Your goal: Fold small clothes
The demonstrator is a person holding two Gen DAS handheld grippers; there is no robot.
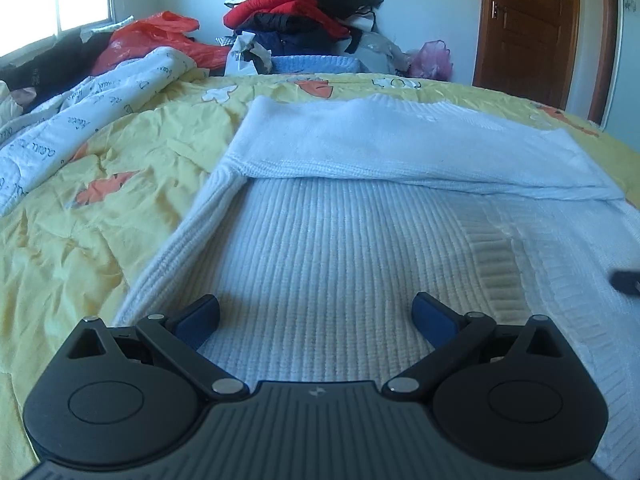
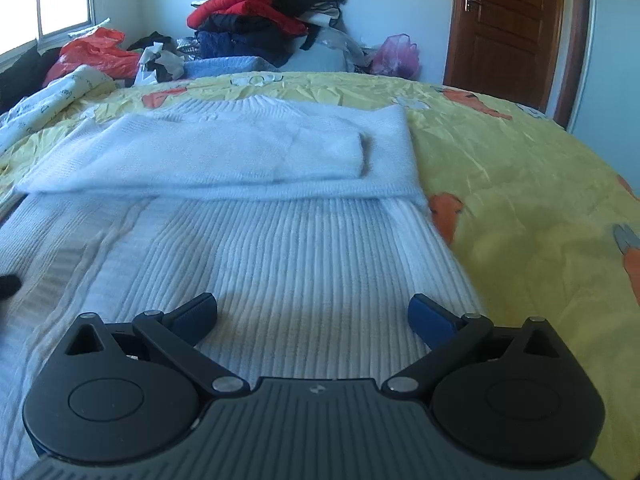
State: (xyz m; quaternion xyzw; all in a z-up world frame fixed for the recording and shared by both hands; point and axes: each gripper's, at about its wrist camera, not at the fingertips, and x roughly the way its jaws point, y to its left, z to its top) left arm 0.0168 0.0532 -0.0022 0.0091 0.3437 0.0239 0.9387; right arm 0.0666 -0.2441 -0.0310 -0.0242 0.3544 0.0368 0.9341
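A white ribbed knit sweater (image 1: 340, 240) lies flat on the yellow bedspread (image 1: 80, 220), its sleeves folded across the chest (image 1: 400, 148). My left gripper (image 1: 316, 316) is open and empty, low over the sweater's near left part. In the right wrist view the same sweater (image 2: 260, 248) shows with the folded sleeves (image 2: 224, 152) and collar (image 2: 256, 102) at the far end. My right gripper (image 2: 312, 316) is open and empty, low over the sweater's near right part. A dark tip of the other gripper shows at each view's edge (image 1: 626, 280) (image 2: 8, 286).
A pile of red, black and navy clothes (image 1: 304, 16) stands beyond the bed's far edge, with a red plastic bag (image 1: 156, 36) and a white printed quilt (image 1: 80, 112) at the left. A pink bag (image 2: 396, 56) and a brown door (image 2: 508, 28) are at the right.
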